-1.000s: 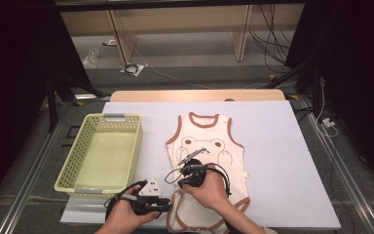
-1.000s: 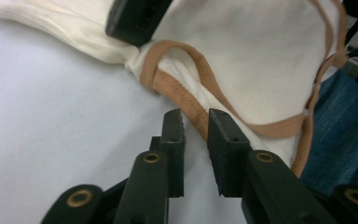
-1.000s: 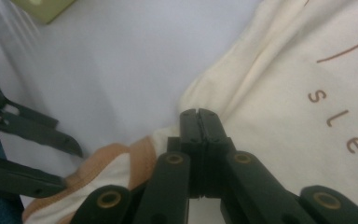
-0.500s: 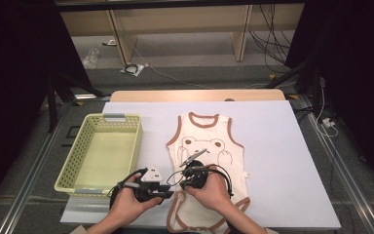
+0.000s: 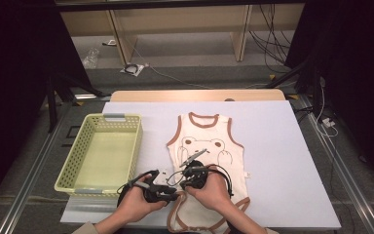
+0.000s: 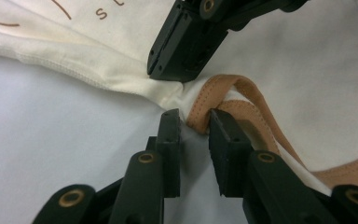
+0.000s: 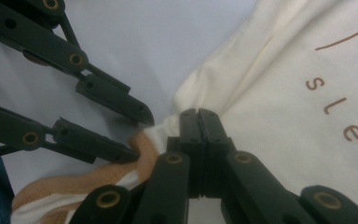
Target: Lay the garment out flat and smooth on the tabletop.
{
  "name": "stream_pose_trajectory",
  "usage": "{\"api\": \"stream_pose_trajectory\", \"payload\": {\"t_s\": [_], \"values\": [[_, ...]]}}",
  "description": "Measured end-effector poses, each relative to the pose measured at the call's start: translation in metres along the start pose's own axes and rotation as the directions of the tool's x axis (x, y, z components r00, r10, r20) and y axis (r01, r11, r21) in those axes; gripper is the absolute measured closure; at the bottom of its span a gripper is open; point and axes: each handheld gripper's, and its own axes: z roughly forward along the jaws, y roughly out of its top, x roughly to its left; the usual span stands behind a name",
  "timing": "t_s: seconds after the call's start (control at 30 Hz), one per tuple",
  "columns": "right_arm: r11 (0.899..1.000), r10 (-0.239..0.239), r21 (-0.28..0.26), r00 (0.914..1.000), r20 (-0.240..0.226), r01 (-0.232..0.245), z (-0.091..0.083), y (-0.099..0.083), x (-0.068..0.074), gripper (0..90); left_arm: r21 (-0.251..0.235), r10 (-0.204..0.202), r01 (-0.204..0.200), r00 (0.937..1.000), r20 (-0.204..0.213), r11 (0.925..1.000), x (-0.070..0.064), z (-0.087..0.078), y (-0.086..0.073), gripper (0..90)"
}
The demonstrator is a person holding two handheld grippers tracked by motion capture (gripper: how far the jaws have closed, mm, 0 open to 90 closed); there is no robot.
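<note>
White table [image 5: 282, 161], right gripper [image 7: 198, 115] clamped on the bodysuit [image 5: 209, 146] edge, left gripper [image 6: 194, 122] parted astride its brown trim [image 6: 242, 93].

A baby bodysuit [image 5: 207, 156] lies flat on the table [image 5: 282, 161], near its middle, neck opening toward the far edge and leg openings toward the person. A plastic basket [image 5: 100, 155] stands on the table to the left of the bodysuit, a gap between them. The left gripper [image 5: 175, 192] and right gripper [image 5: 187, 181] sit close together at the bodysuit's near left edge, left gripper on the basket's side, right gripper over the cloth.
</note>
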Motion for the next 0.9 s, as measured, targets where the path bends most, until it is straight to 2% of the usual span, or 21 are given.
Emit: {"api": "stream_pose_trajectory", "payload": {"t_s": [0.23, 0.33, 0.43, 0.6, 0.73, 0.77, 0.9], "values": [[1.0, -0.004, 0.002, 1.0, 0.004, 0.004, 0.0, 0.0, 0.0, 89.9, 0.013, 0.012, -0.012, 0.9998, 0.013, 0.9998, -0.001, 0.0, 0.002, 84.6], [1.0, -0.003, 0.002, 1.0, 0.001, 0.003, 0.0, 0.0, 0.001, 88.9, 0.016, 0.003, -0.003, 1.0, 0.003, 0.9999, -0.001, -0.003, 0.001, 87.8], [1.0, 0.001, -0.001, 1.0, -0.008, -0.001, 0.0, 0.0, 0.002, 86.3, 0.023, 0.002, -0.002, 1.0, -0.009, 0.9997, 0.0, -0.009, 0.001, 88.4], [1.0, -0.003, -0.031, 0.9997, -0.023, 0.003, -0.001, 0.001, 0.004, 76.0, 0.038, 0.007, -0.006, 0.9998, -0.016, 0.9993, -0.002, -0.018, -0.003, 88.6], [0.998, 0.006, -0.059, 0.9998, -0.021, -0.007, -0.007, 0.001, 0.004, 71.3, 0.054, 0.017, -0.015, 0.9988, -0.045, 0.9984, 0.0, -0.029, -0.009, 88.5], [0.998, 0.008, -0.064, 0.9998, -0.018, -0.009, -0.009, 0.001, 0.003, 71.1, 0.041, -0.001, 0.003, 0.9987, -0.051, 0.9991, 0.0, -0.031, -0.011, 88.6], [0.997, 0.014, -0.081, 0.9999, -0.001, -0.015, -0.019, -0.006, -0.004, 70.4, 0.049, -0.015, 0.018, 0.9976, -0.068, 0.9986, 0.006, -0.039, -0.019, 88.5]]}}
